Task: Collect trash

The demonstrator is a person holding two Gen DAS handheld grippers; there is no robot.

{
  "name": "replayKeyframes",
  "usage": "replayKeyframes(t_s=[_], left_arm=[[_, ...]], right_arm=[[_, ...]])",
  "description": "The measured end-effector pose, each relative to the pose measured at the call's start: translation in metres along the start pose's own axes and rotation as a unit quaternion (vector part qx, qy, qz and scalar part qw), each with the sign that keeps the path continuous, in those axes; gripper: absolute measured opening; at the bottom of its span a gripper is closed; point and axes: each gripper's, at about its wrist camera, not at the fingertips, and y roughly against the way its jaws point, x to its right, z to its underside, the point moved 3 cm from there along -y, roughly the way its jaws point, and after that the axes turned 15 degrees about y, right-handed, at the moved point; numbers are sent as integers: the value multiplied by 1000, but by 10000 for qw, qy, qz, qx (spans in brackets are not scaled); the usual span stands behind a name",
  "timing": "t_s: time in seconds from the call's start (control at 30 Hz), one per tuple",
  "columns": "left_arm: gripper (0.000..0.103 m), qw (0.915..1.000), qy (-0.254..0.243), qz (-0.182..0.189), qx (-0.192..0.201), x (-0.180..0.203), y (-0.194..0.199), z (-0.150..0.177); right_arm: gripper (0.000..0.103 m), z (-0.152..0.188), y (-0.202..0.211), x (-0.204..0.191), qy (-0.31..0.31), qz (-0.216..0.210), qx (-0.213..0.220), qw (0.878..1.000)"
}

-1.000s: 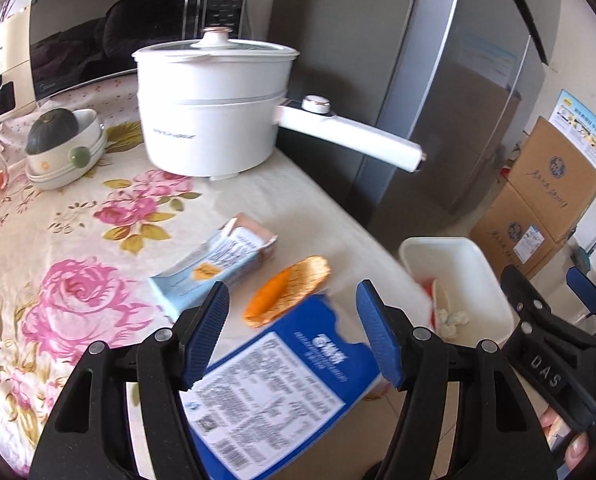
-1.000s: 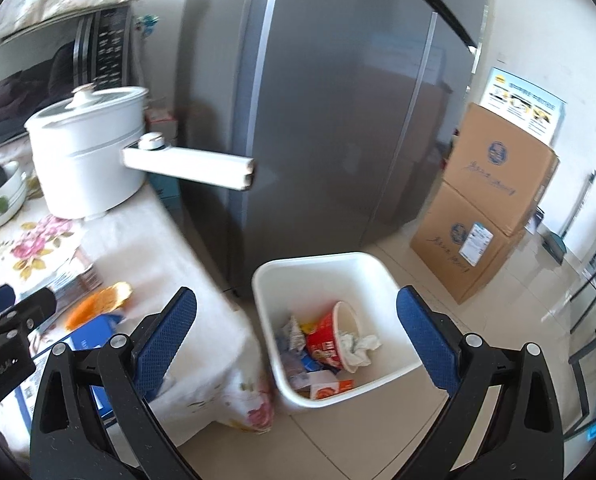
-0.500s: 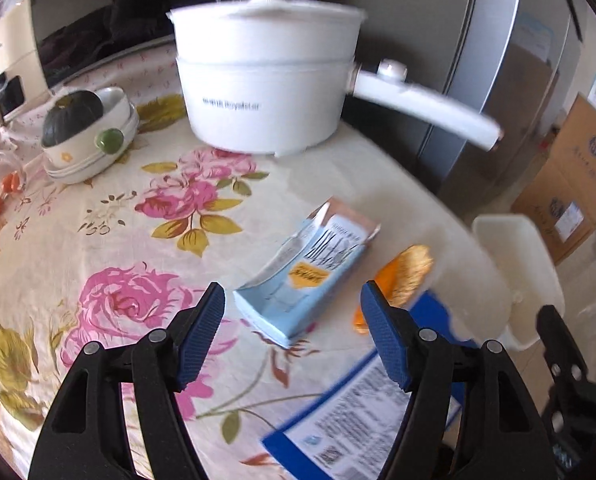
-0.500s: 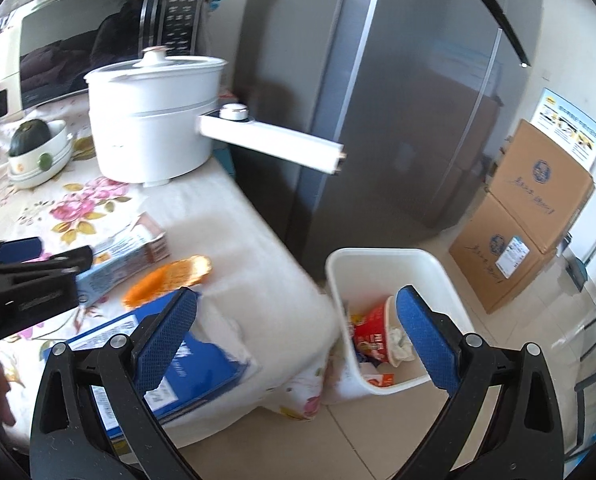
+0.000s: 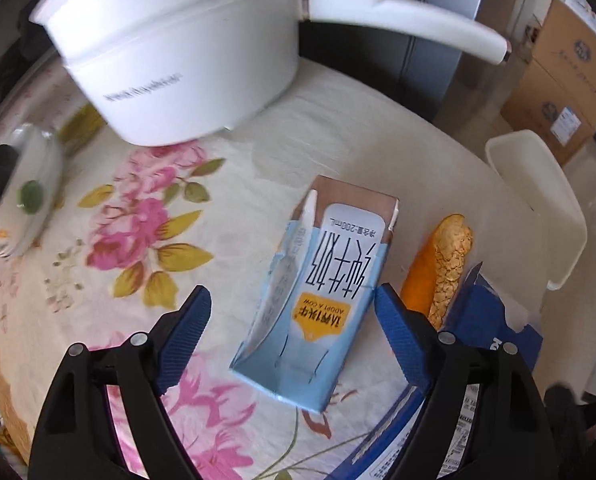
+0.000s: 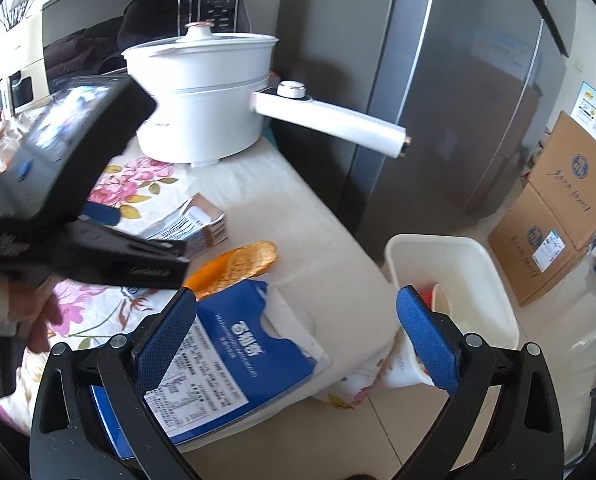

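1. While the left tongs (image 5: 287, 320) hang spread wide over the bench (image 5: 338, 140), a light blue milk carton (image 5: 318, 292) lies flat on the flowered cloth between their blue pads, touching neither.
2. Just beside the carton, toward the bench's edge nearest the bin, lies an orange peel (image 5: 442, 264), its rough side up.
3. Against the peel's near end rests a torn blue packet (image 6: 233, 364) with a white printed label, and part of it hangs over the bench's edge.
4. Seen from the right wrist, the right tongs (image 6: 295, 336) are also spread wide and grip nothing; their left pad sits above the blue packet and their right pad above the bin's rim.
5. On the floor, close against the bench's edge, stands a white trash bin (image 6: 486, 280); a red cup (image 6: 438, 300) shows inside it.
6. At the bench's far edge sits a white lidded pot (image 6: 205, 108), its long white handle (image 6: 330, 120) reaching out past the bench's edge toward a grey refrigerator (image 6: 438, 80).
7. Stacked cardboard boxes (image 6: 554, 208) stand on the floor beyond the bin.
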Motion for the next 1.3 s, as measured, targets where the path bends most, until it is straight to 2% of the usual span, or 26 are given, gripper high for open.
replayKeyframes(t_s=[0.13, 0.23, 0.27, 0.3, 0.37, 0.5, 0.63, 0.73, 0.83, 0.97, 1.17, 1.23, 1.3], left_arm=[[82, 9992, -32, 145, -382, -3, -18, -5], [78, 9989, 123, 200, -399, -14, -26, -6], [75, 9991, 170, 251, -290, -17, -24, -6], [64, 9992, 207, 239, -225, -20, -23, -5], [59, 9988, 385, 294, -124, -32, -18, -3], [58, 9968, 672, 329, 282, -58, 0, 9], [58, 9906, 1061, 592, 632, -80, 26, 33], [58, 9836, 1364, 807, 859, -94, 48, 48], [58, 9740, 1570, 1170, 1143, -100, 77, 54], [58, 9667, 1620, 1472, 1328, -104, 102, 63], [58, 9645, 1670, 1607, 1265, -110, 102, 59], [58, 9636, 1711, 1650, 1226, -110, 99, 58], [58, 9627, 1752, 1686, 1187, -113, 97, 58]], right_arm=[[96, -3, 1, -6, -2, -167, -17, 9999], [96, -4, 1, -9, 16, -200, -22, 9998], [96, -4, 0, -9, 17, -218, -29, 9998], [96, -4, 0, -9, 15, -249, -41, 9997], [96, -4, -1, -10, -27, -351, -80, 9994], [96, 1, 2, -11, -172, -581, -158, 9980], [96, 8, 6, -10, -435, -792, -318, 9954], [96, 14, 8, -13, -705, -945, -499, 9918], [96, 23, 4, -21, -920, -853, -665, 9899], [96, 33, -10, -32, -1478, -1082, -1146, 9764], [96, 49, -35, -56, -2188, -1483, -1721, 9489], [97, 53, -42, -62, -2386, -1611, -1833, 9400], [97, 55, -43, -63, -2564, -1591, -1791, 9364]])
